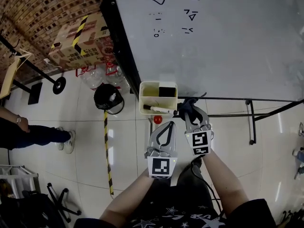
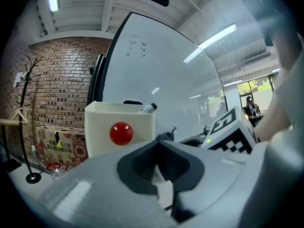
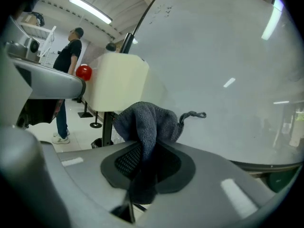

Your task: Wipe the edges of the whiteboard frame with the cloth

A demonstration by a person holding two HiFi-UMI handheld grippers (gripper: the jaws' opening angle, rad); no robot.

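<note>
The whiteboard (image 1: 223, 42) fills the upper head view, with a dark frame along its left edge (image 1: 121, 46) and its bottom edge (image 1: 237, 99). A dark grey cloth (image 1: 186, 105) hangs bunched against the bottom edge, beside a cream box (image 1: 158, 109) fixed at the board's lower left corner. My right gripper (image 1: 191, 113) is shut on the cloth (image 3: 147, 122), close to the board (image 3: 218, 70). My left gripper (image 1: 169, 124) is shut and holds nothing, just below the box (image 2: 102, 122) and its red round magnet (image 2: 121, 133).
The cream box holds a marker (image 1: 159, 109) and a black eraser (image 1: 166, 91). A cardboard carton (image 1: 78, 39), plastic bottles (image 1: 102, 76) and a black bin (image 1: 108, 98) lie left of the board. Yellow-black tape (image 1: 107, 151) runs down the floor. A person (image 1: 33, 134) stands at the left.
</note>
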